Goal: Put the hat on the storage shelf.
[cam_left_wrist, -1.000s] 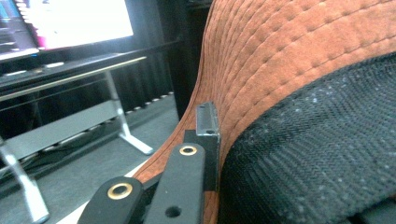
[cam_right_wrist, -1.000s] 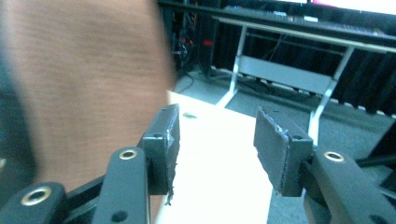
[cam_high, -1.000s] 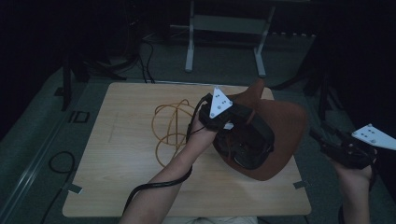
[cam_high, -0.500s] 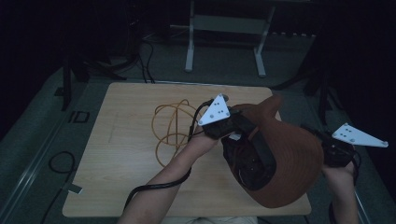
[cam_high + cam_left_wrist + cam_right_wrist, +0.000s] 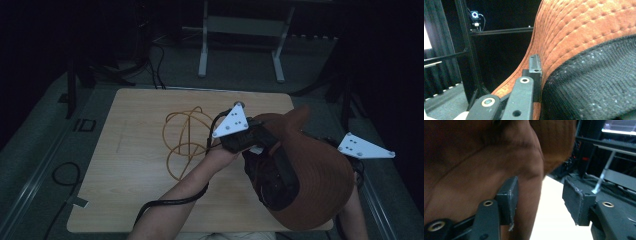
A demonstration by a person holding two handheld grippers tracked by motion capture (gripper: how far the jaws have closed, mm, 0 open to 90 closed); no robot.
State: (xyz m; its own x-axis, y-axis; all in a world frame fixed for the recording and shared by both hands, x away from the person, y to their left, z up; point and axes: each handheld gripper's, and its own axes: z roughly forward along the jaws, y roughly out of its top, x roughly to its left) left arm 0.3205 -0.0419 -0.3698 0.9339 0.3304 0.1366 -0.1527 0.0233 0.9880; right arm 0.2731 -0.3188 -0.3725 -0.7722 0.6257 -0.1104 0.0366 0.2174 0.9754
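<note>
A: Surface? Room?
B: Pale wooden table (image 5: pixel 130 165), dark room, orange cord (image 5: pixel 182 135) coiled there.
A: Grippers?
B: Left gripper (image 5: pixel 535 75) clamps the hat's (image 5: pixel 310 175) brim above the table's right edge; right gripper (image 5: pixel 540 200), jaws just opening, stands apart beside the crown.

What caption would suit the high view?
Left gripper clamps an orange hat's brim above the table; right gripper nears it, open.

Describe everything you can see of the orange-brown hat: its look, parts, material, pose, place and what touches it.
The hat is rust-orange with a wide, floppy, stitch-quilted brim and a black mesh lining. It is held up, tilted, over the table's near right corner, its dark inside facing the high camera. The left gripper is clamped on its brim. The right gripper has just been opening; one pad lies against the fabric, the other stands clear.
</note>
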